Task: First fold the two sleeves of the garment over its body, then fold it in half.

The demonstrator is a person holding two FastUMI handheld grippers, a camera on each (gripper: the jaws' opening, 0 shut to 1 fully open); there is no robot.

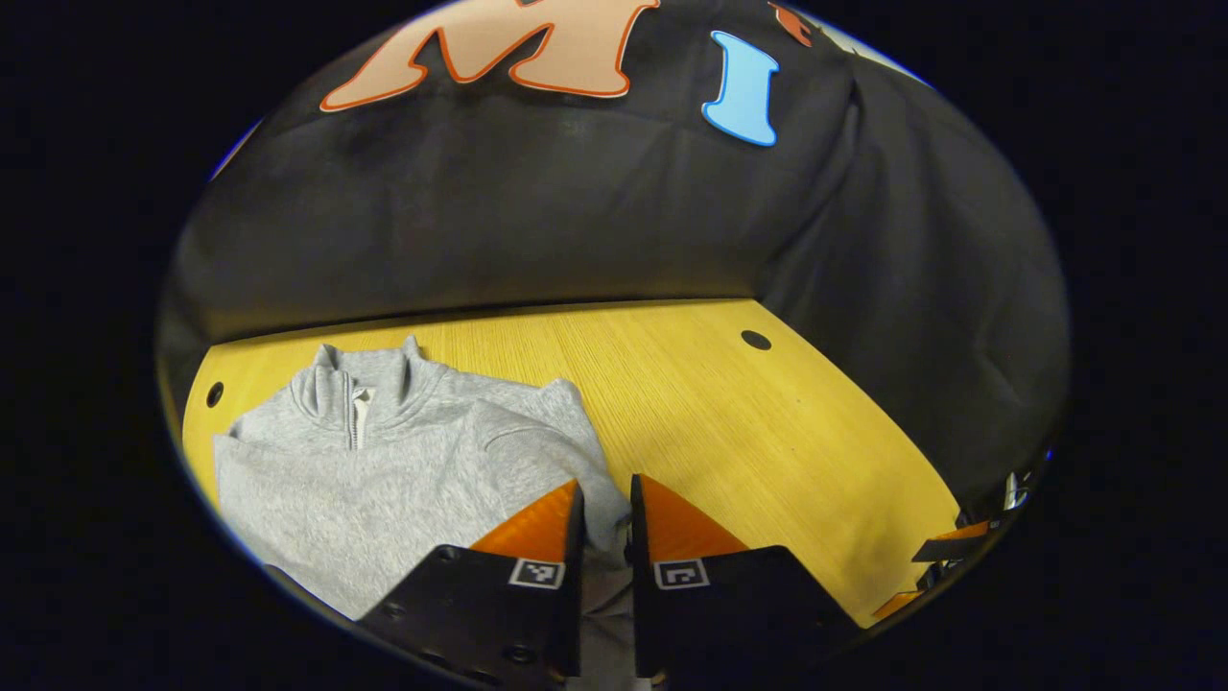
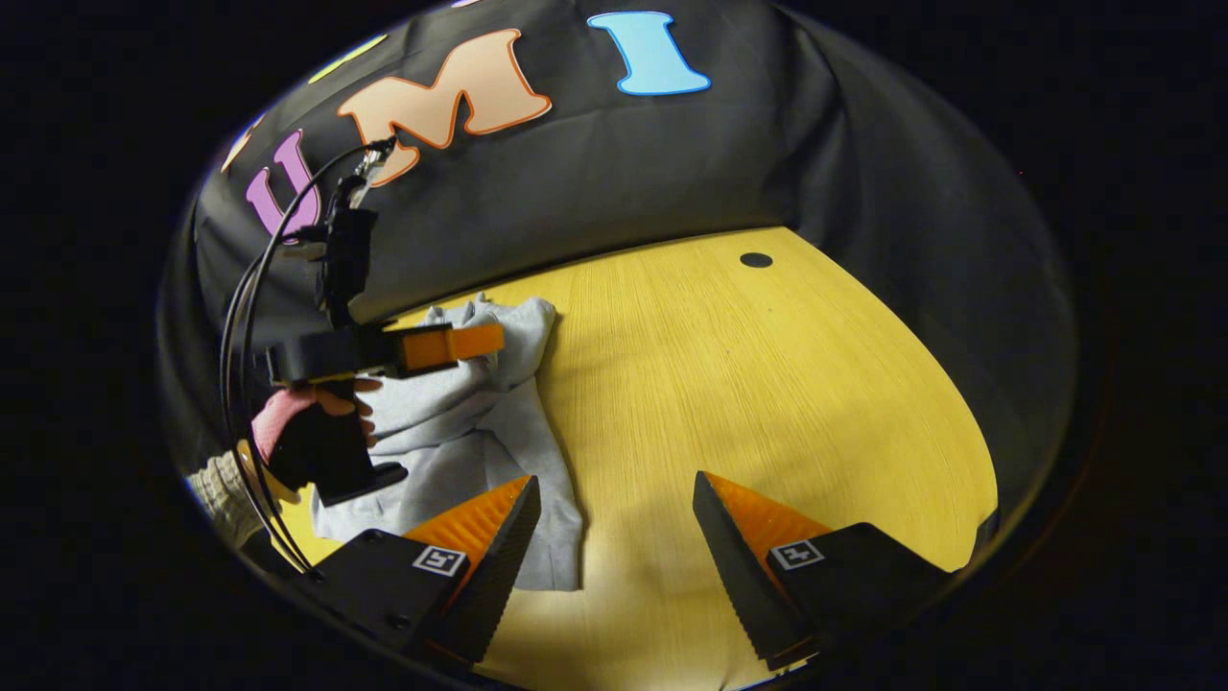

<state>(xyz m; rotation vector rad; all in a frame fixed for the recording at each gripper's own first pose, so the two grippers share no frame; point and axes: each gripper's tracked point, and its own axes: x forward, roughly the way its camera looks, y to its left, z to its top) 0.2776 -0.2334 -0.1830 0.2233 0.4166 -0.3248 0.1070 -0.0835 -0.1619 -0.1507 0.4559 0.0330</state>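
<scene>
here, left gripper [image 1: 606,499] fingers nearly together, pinching grey fabric of the garment [image 1: 403,461] at its right edge. left gripper view shows collar w/ zip. right gripper [image 2: 614,504] fingers spread wide over bare table [image 2: 767,384], garment edge just beside one finger; right gripper view shows a hand [image 2: 312,413] holding the other gripper above the garment. count: 1 garment, 2 grippers, 1 table.

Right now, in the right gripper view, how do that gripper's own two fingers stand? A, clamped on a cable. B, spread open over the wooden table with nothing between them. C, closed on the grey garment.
B: the right gripper has its fingers wide apart, bare table between them, the grey garment lying off to one side.
</scene>
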